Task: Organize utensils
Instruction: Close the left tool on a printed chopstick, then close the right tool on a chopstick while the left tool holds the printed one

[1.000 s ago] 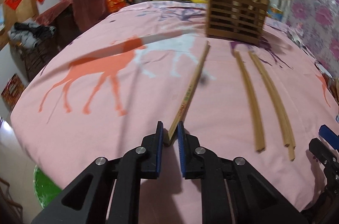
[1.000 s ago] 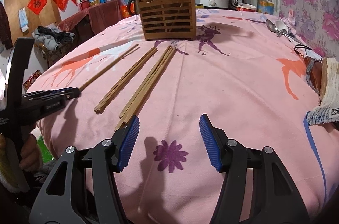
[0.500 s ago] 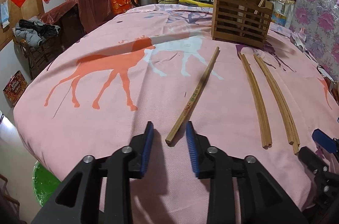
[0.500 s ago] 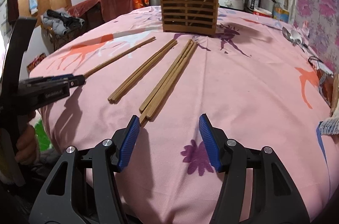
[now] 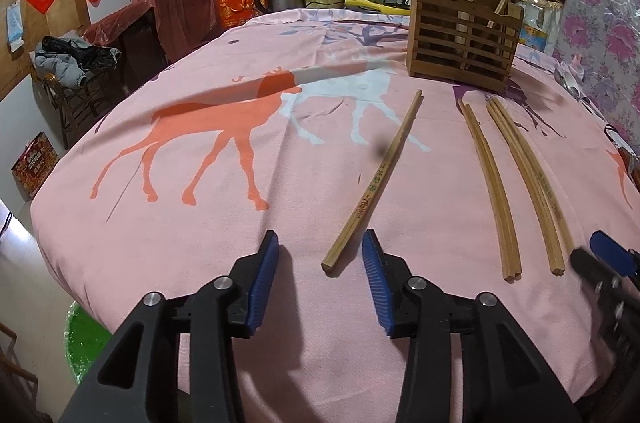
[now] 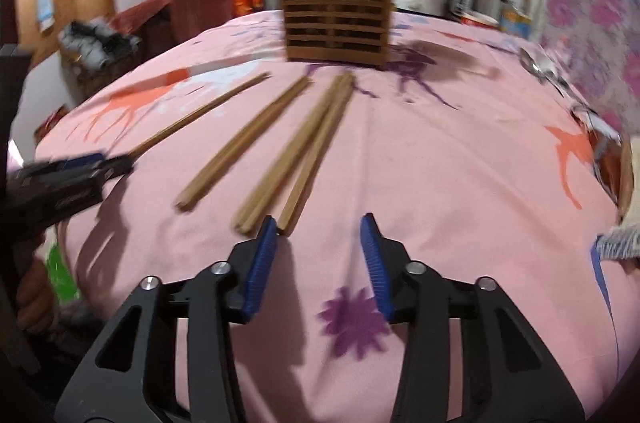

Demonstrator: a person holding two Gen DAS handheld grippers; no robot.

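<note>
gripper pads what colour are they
Blue, ribbed pads on black arms; sharpest in the left wrist view.

Black left gripper [image 5: 320, 255]; ribbed blue pads; silver screws.

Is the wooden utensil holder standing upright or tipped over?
Upright: the wooden utensil holder rests on its base on the pink tablecloth, chopsticks poking from its top.

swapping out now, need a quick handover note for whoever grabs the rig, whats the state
Left claw: opening, empty; the single chopstick lies on the pink cloth, its near end between the pads, untouched.
Right claw: closing, holding nothing; the bundle of chopsticks ends just beside its left pad.
A pair of chopsticks lies between the single one and the bundle.
Wooden holder at the far side already has a few sticks in it.
Left: all loose chopsticks into the holder.
</note>
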